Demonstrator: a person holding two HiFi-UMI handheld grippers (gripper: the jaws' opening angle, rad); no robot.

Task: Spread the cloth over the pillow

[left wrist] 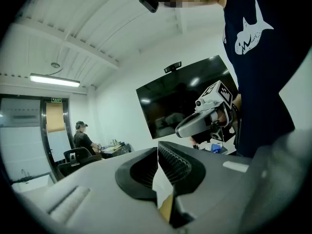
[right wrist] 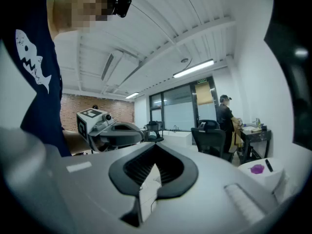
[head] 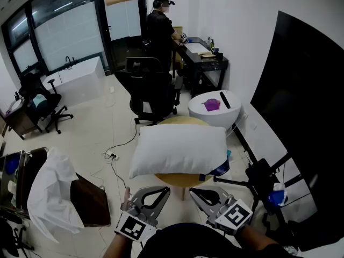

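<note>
Above the pillow [head: 180, 149]: open air, so I can pass over freely.
Left of the pillow: bare floor with a flat cable [head: 112, 156]; I have room.
Right of the pillow: a black stand [head: 259, 176] crowds me.
Behind the pillow: an office chair [head: 153, 93] and a white round table [head: 215, 112] block my way.

Left gripper [head: 164, 191], right gripper [head: 196, 192]: both closed.

— Where is the pillow [head: 180, 149] lying?
— It's lying flat across a round wooden table [head: 174, 179], plump and white. The white cloth [head: 51, 195] is hanging crumpled, well apart at left.
</note>
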